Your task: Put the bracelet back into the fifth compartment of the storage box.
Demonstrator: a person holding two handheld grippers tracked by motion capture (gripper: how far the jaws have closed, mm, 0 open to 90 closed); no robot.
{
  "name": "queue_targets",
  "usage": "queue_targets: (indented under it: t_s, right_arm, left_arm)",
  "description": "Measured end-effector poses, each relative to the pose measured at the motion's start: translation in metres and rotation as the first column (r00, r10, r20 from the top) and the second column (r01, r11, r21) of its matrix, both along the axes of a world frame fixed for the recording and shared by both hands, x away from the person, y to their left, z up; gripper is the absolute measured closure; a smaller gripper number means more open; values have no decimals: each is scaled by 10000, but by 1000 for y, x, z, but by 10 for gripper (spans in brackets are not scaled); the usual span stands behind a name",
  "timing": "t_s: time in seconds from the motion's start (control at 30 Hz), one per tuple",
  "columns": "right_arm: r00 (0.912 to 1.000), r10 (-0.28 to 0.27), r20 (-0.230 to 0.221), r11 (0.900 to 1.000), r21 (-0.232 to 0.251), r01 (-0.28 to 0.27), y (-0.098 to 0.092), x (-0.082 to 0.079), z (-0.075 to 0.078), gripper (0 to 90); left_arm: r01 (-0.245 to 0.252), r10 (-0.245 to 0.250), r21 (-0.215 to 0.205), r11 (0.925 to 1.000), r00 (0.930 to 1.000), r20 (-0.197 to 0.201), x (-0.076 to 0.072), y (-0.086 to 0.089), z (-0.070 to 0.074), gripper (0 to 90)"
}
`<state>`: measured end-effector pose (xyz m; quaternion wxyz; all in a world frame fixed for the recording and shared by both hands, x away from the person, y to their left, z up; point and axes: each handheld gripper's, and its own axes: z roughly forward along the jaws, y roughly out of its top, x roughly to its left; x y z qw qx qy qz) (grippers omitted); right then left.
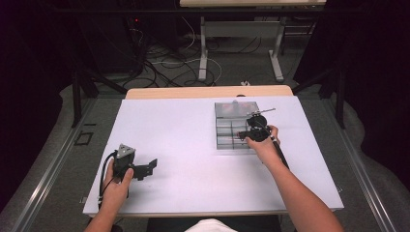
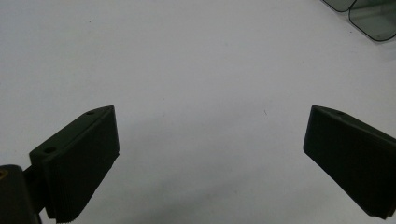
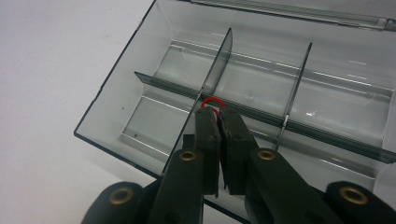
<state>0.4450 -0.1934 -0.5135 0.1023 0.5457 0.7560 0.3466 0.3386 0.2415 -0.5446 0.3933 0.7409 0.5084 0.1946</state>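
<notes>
A white table (image 1: 193, 159) is sitting in a dark room. The right gripper (image 3: 215, 111) is pinching a small red ring (image 3: 211, 102) over the clear box (image 3: 140, 112) at two o'clock; the left gripper (image 2: 210, 140) is gaping, holding nothing.

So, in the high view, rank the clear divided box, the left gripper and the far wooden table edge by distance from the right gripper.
1. Clear divided box: right under the right gripper.
2. Far wooden table edge: beyond the box.
3. Left gripper: across the table, near-left.

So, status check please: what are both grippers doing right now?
Left gripper open, idle on white table. Right gripper shut on small red ring, above clear divided plastic organiser box. Nothing blocking.
</notes>
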Motion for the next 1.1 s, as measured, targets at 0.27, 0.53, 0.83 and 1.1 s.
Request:
queue_targets:
  t_s: [0.27,0.53,0.83,1.1]
  right_arm:
    - [10000,10,13,10000,-22,-9,0,0,0,849]
    - [9999,-99,90,9999,47,99,0,-1,2,774]
    - [9996,-36,273,9998,176,31,1,-6,7,653]
    - [9987,55,515,9995,312,-71,3,-12,16,565]
  left_arm:
    - [-36,36,-18,10000,10000,53,0,0,0,35]
    - [-45,45,-13,10000,10000,49,0,0,0,35]
    - [-40,40,-22,10000,10000,38,0,-1,0,35]
    - [-46,46,-13,10000,10000,39,0,-1,0,35]
